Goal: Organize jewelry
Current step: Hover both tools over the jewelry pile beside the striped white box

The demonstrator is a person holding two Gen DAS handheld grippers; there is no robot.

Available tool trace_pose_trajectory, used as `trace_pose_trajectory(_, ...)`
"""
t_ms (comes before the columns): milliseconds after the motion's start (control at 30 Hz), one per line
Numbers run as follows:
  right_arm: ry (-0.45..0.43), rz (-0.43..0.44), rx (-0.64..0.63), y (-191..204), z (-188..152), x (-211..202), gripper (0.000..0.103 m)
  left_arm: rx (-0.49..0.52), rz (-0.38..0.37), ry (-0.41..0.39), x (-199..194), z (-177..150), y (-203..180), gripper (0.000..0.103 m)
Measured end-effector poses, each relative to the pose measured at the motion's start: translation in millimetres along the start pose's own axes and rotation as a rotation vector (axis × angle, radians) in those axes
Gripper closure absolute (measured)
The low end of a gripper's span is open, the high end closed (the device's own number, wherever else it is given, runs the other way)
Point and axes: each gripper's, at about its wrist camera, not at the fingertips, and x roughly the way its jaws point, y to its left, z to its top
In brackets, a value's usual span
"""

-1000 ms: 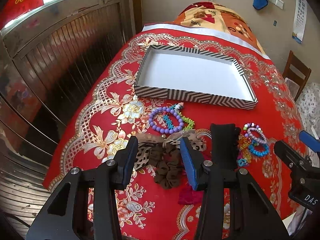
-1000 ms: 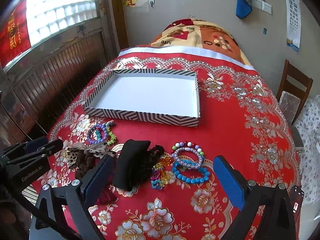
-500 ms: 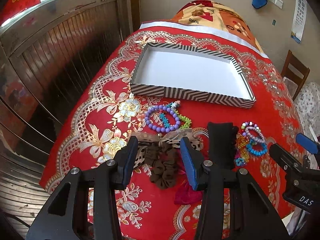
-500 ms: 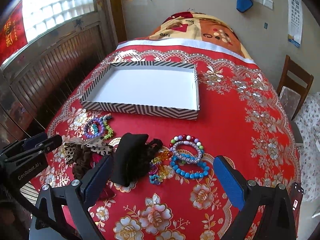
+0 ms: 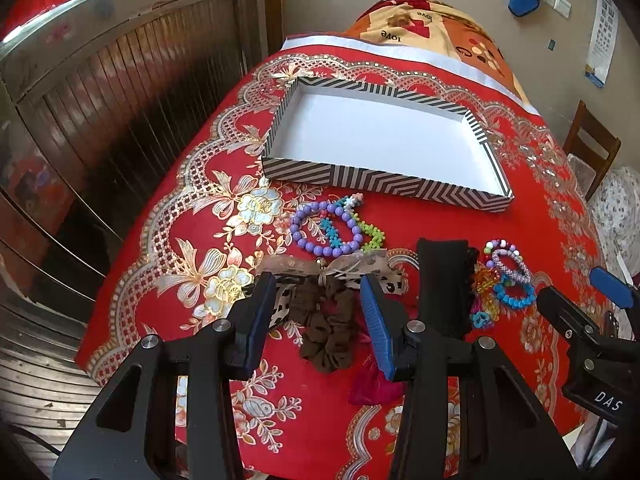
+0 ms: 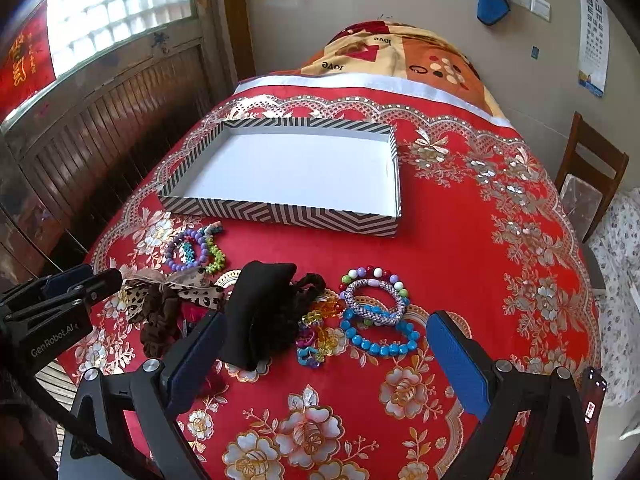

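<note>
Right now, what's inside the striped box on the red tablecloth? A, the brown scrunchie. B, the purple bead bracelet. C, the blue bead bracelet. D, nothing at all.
D: the striped box shows only its bare white floor, while the purple bead bracelet, brown scrunchie and blue bead bracelet all lie on the tablecloth in front of it.

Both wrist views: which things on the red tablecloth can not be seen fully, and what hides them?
- Pink fabric piece: left view, mostly behind the left gripper's finger; kind unclear.
- Black fabric pouch: right view, lower corner behind the right gripper's finger.
- Clear coloured bead bracelets: right view, tangled; number unclear.
- Brown scrunchie: right view, partly behind the left gripper.
</note>
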Motion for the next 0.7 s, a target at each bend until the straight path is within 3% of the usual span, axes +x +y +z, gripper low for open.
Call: trace_pose_trajectory(700, 0.007, 0.032, 0.014, -12, 0, 8, 0.003, 0.003, 0.031, 0.015, 7, -1, -1, 0.06)
